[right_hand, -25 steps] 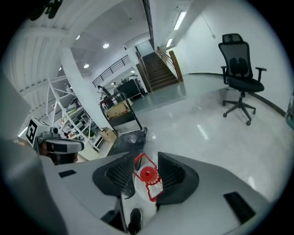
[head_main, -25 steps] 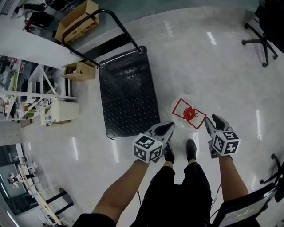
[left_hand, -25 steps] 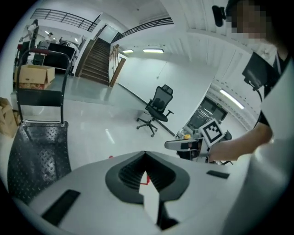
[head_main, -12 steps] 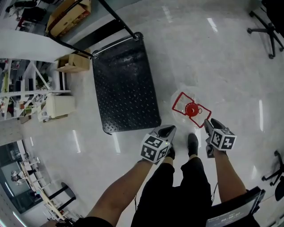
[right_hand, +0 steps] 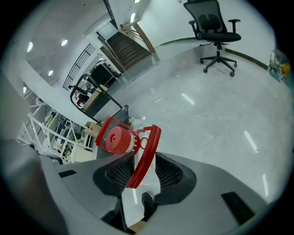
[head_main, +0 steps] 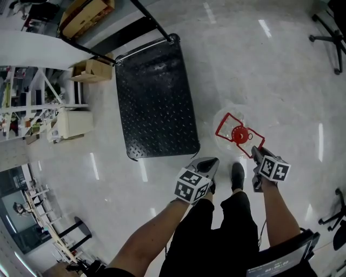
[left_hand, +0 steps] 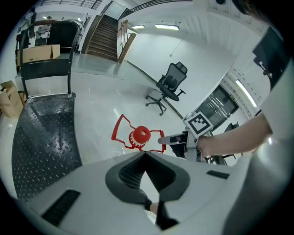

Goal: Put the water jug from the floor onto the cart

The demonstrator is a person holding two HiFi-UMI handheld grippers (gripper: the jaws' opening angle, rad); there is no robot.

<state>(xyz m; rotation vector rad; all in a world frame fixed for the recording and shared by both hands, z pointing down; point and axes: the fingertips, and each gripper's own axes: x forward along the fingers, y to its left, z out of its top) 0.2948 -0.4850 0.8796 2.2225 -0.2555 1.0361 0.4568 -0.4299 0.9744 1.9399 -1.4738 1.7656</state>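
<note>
The clear water jug with a red cap and red handle frame stands on the floor just right of the black cart. My right gripper is at the handle's near corner. In the right gripper view the red handle bar runs between the jaws, which are shut on it, and the cap sits just beyond. My left gripper hovers near the cart's front corner, shut and holding nothing. From it I see the jug and the cart deck.
Cardboard boxes and white shelving lie left of the cart's push handle. An office chair stands far right; another chair is behind me. The person's shoes are between the grippers.
My right gripper has moved up to the jug's red handle and its jaws have shut around the bar. The left gripper has stayed shut near the cart's corner.
</note>
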